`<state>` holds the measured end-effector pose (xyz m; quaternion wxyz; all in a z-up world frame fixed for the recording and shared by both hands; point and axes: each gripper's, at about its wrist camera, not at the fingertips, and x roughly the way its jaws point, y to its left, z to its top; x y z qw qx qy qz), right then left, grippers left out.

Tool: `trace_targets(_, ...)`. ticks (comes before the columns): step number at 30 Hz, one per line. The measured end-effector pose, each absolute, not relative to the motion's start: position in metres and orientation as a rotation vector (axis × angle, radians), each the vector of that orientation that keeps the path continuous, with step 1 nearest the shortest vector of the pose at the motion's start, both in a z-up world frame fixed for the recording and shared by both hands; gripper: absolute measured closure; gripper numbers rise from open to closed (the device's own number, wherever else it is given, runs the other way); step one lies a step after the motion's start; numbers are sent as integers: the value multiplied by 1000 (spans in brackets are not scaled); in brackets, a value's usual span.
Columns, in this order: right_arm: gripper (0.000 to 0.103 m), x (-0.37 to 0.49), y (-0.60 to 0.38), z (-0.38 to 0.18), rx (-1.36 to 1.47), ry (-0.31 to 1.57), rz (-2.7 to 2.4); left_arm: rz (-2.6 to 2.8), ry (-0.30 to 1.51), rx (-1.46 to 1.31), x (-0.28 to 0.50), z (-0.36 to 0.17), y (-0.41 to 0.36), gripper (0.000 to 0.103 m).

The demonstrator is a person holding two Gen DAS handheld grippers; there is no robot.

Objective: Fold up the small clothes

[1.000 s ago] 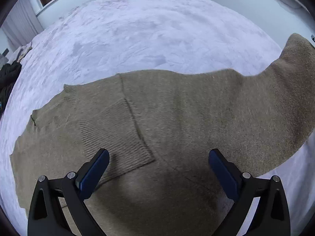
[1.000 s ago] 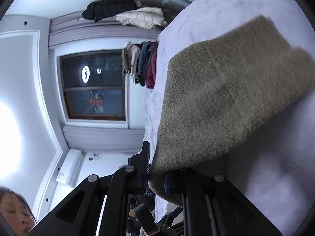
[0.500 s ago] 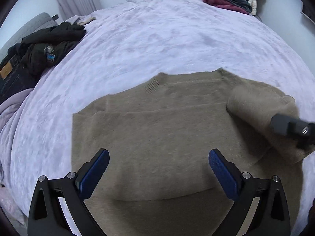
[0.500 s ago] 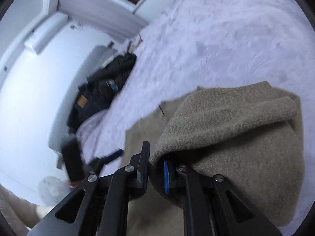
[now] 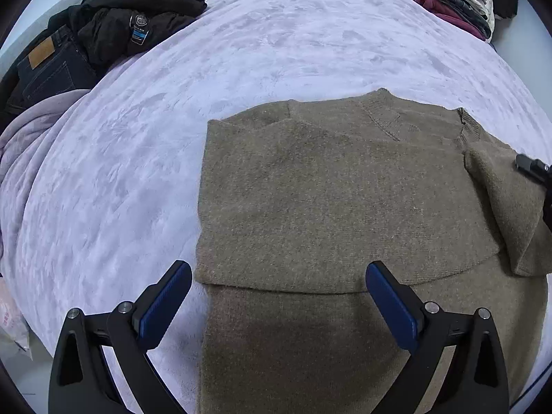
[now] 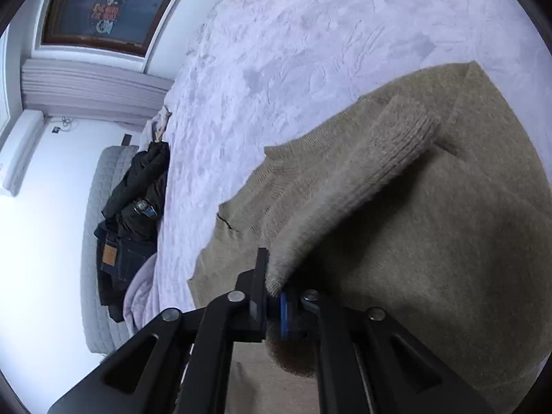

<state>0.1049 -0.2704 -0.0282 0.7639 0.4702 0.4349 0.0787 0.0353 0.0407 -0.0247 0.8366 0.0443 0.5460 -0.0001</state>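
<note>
Across the lower centre of the left wrist view, spread on the lilac bed (image 5: 276,51), lies the olive sweater (image 5: 338,200), one side folded over. Left gripper (image 5: 277,305) hovering above its hem, fingers spread wide, nothing between. Right gripper (image 6: 274,302) at frame bottom, fingers just clenched tighter, pinching the sleeve (image 6: 365,179).

A bed covered by a pale lilac plush blanket (image 5: 276,45) fills most of the left wrist view. An olive-brown knitted sweater (image 5: 338,200) lies flat on it at centre and lower right, its collar toward the top of the frame. At the upper left edge sits a heap of dark clothes (image 5: 131,24) with dark jeans (image 5: 48,69) beside it. A stack of folded garments (image 5: 455,3) rests at the upper right.
</note>
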Motion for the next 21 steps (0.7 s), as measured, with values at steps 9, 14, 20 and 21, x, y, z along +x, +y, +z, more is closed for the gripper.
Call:
trace_targets(9, 98, 114, -110, 10, 349, 1035, 479, 75, 1174, 49, 25, -24, 90, 1)
trace_targets(14, 80, 94, -46, -30, -65, 1155, 452, 112, 1173, 37, 25, -23, 112, 1)
trace_targets(20, 42, 56, -39, -4, -64, 1102, 577, 136, 1146, 6, 37, -13, 128, 1)
trace_targets(21, 42, 55, -49, -1, -11, 1097, 566, 128, 1136, 9, 38, -10, 126, 1)
